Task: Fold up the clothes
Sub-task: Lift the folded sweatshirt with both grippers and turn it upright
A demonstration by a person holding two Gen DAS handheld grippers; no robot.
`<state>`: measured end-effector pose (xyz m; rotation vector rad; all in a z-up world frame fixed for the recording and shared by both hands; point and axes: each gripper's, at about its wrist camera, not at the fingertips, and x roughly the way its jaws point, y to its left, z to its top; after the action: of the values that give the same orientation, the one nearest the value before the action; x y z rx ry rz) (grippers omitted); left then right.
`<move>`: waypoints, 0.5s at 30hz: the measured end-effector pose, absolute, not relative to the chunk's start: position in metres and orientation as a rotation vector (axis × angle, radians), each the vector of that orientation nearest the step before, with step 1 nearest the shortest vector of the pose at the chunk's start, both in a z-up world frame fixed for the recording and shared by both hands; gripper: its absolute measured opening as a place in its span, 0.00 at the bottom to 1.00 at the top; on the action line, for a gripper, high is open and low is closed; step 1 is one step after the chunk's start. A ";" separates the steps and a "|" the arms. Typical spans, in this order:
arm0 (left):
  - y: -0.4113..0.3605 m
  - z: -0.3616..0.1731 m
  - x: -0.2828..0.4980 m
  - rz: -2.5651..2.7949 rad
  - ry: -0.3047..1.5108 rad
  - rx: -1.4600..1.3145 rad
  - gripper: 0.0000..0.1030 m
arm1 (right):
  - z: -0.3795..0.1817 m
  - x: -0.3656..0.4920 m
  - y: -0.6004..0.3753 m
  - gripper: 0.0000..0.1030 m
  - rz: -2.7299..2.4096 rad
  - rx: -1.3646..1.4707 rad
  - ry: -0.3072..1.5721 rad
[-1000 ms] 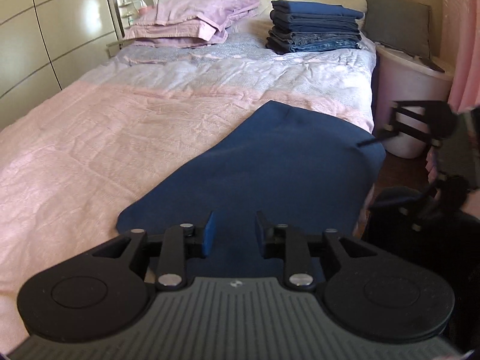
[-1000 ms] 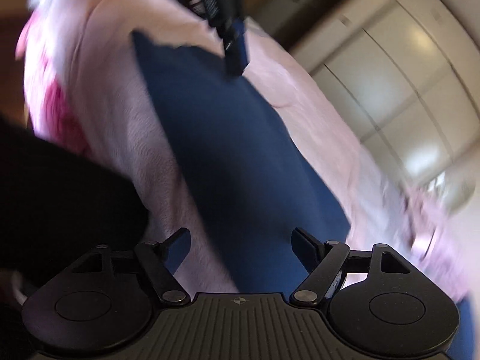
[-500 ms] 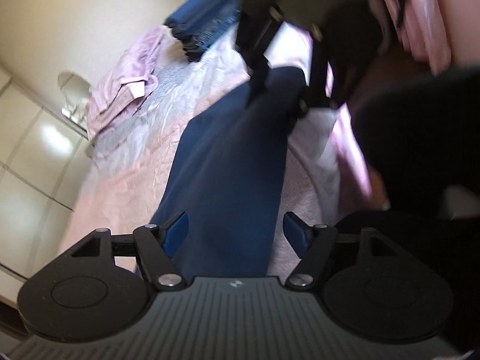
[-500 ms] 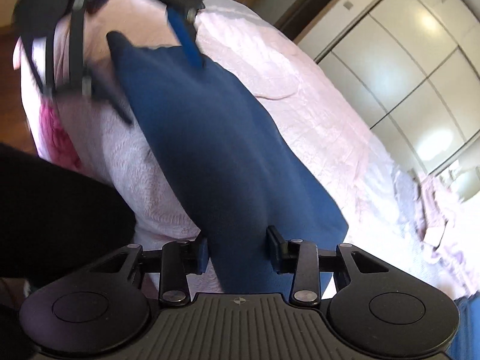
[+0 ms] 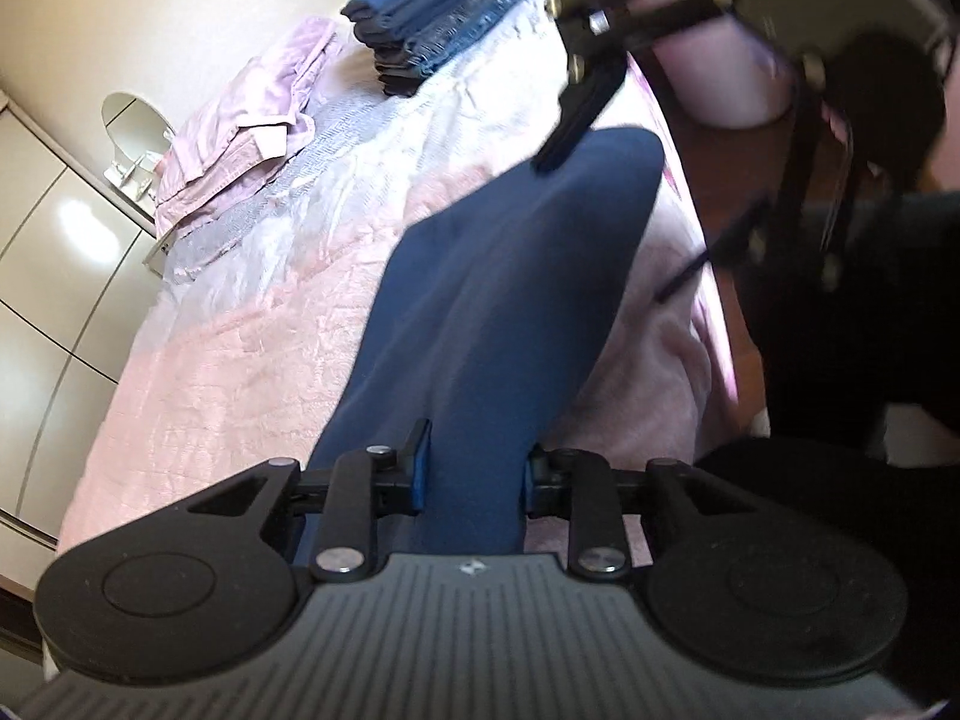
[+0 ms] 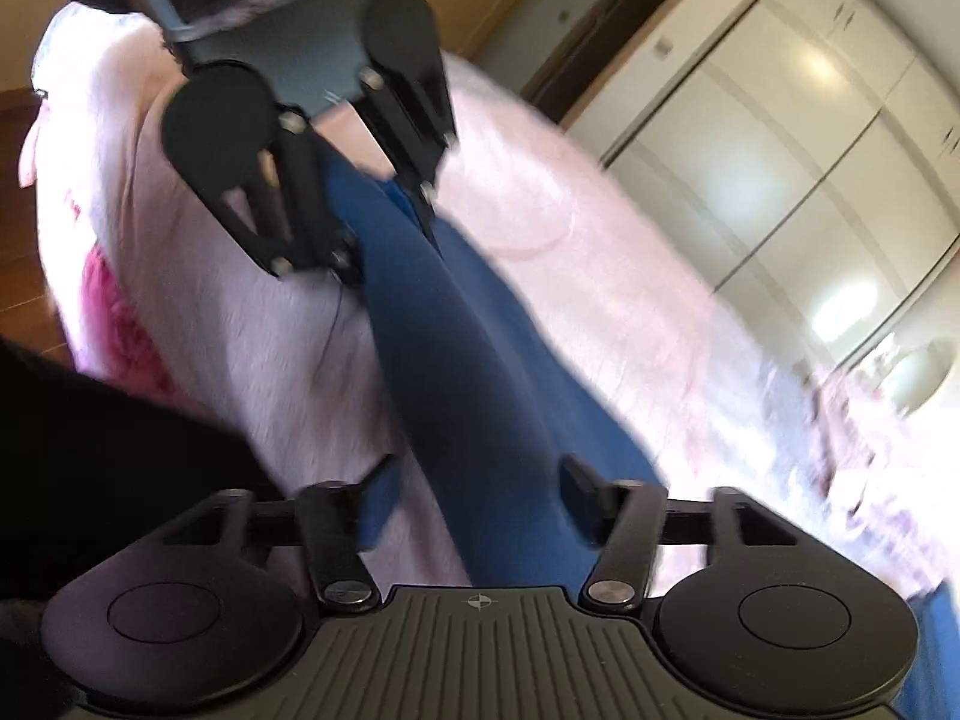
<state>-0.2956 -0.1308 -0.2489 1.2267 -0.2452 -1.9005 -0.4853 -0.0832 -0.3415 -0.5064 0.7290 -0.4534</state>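
A long dark blue garment (image 5: 510, 300) lies folded into a narrow strip on the pink bedspread (image 5: 240, 372), close to the bed's right edge. My left gripper (image 5: 474, 477) is at its near end, jaws drawn in tight on the cloth between the blue pads. My right gripper (image 6: 480, 498) stands open at the opposite end, with the garment (image 6: 456, 360) running loosely between its wide-apart fingers. Each wrist view shows the other gripper at the strip's far end: the right gripper (image 5: 618, 222) spread wide, the left gripper (image 6: 384, 228) pinching the cloth. The right wrist view is blurred.
A stack of folded blue clothes (image 5: 444, 12) and a lilac pile (image 5: 252, 102) sit at the head of the bed. A pale tub (image 5: 720, 78) stands on the floor beside the bed. White wardrobe doors (image 6: 810, 180) line the far side. A person's dark clothing (image 5: 870, 330) is at the bed's edge.
The left jaws, wide open half a second ago, have drawn in onto the garment. The right jaws, narrow half a second ago, have spread wide. The garment looks narrower than before.
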 end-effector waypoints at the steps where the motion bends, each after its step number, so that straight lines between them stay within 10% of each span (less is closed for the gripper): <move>1: -0.132 -0.245 -0.295 -1.907 -0.238 1.219 0.24 | -0.342 -0.479 -0.082 0.63 -0.458 -0.523 0.713; 15: -0.123 -0.268 -0.298 -1.831 -0.321 1.240 0.29 | -0.393 -0.475 -0.142 0.46 -0.534 -0.712 0.896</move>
<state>-0.2982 -0.1228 -0.2677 1.2397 -0.3210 -1.8310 -0.4753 -0.1420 -0.3933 -0.7117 0.8964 -0.5338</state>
